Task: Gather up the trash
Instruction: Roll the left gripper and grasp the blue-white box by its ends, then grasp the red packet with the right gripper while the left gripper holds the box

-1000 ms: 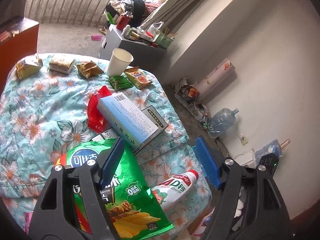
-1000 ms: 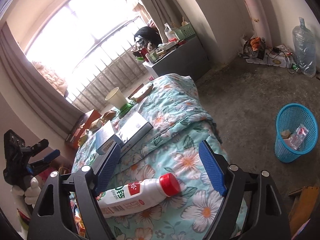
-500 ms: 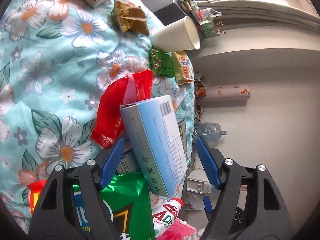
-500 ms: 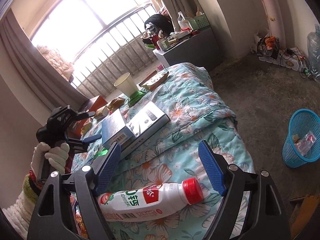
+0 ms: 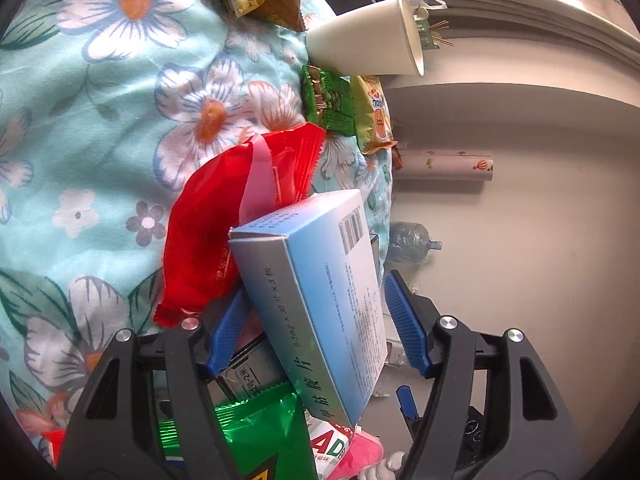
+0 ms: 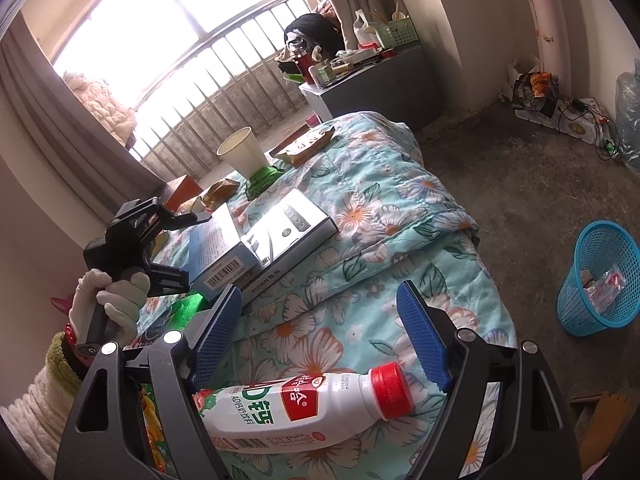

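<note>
My left gripper (image 5: 316, 320) straddles the box (image 5: 316, 312), which hides my left pad's (image 5: 228, 332) face, so contact there is unclear. The box covers part of the red wrapper (image 5: 208, 232). My frame cuts off the green bag (image 5: 256, 436). My right gripper (image 6: 320, 332) hides the bottle's (image 6: 304, 408) base. The bin's (image 6: 600, 280) contents are too small to identify.

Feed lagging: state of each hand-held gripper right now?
Left hand-held gripper: closing around blue box, not yet clamped.
Right hand-held gripper: open, holding nothing.
</note>
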Demonstrator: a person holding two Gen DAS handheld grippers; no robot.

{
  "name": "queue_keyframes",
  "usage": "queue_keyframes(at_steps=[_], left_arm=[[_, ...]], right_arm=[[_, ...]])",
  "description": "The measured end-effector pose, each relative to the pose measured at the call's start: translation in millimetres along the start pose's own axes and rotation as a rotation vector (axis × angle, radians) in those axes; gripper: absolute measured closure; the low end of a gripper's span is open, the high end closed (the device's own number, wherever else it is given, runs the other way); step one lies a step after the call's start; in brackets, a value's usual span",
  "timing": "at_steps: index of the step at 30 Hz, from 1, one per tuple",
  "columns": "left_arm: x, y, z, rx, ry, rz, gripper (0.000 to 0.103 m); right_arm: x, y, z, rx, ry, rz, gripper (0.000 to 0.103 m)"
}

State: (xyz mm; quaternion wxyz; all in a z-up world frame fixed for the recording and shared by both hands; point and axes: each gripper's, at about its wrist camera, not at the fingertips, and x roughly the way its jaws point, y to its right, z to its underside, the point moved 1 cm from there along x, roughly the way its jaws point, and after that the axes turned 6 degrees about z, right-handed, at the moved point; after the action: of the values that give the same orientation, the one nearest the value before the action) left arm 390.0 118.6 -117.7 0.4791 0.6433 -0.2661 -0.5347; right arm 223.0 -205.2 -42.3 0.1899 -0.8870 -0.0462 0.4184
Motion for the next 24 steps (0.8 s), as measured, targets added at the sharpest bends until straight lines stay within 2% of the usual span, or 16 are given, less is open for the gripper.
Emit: queue_keyframes(at_steps=[1,4,9,14,19,21,24], left_arm=[[0,3,1,0.015,0.006,0.003,0.048],[-1,10,3,0.05,0.012,0.026,0.064],[-8,21,5,0.102,0.044,0.082,0.072],[-32,41,9,0.169,0.105,0.153,0.074],[-82,54,12,0.219,0.226,0.264,0.074],[-106,60,14,0.243,0.288,0.289,0.074],[-139,62,15,0.27,0.363,0.275,0.074]], right_arm=[[1,0,0,-0.001,-0.001,0.002,0.025],[1,-2,-1,-0.006,-0.003,0.001,0.025],[-3,-13,-11,-0.036,0.009,-0.011,0.026],[-8,-27,-31,-0.063,0.037,-0.048,0.026],[2,-52,-59,-0.093,0.026,-0.121,0.026],[17,-67,-71,-0.105,-0.012,-0.173,0.028],[54,-89,-86,-0.109,-0.11,-0.209,0.033]])
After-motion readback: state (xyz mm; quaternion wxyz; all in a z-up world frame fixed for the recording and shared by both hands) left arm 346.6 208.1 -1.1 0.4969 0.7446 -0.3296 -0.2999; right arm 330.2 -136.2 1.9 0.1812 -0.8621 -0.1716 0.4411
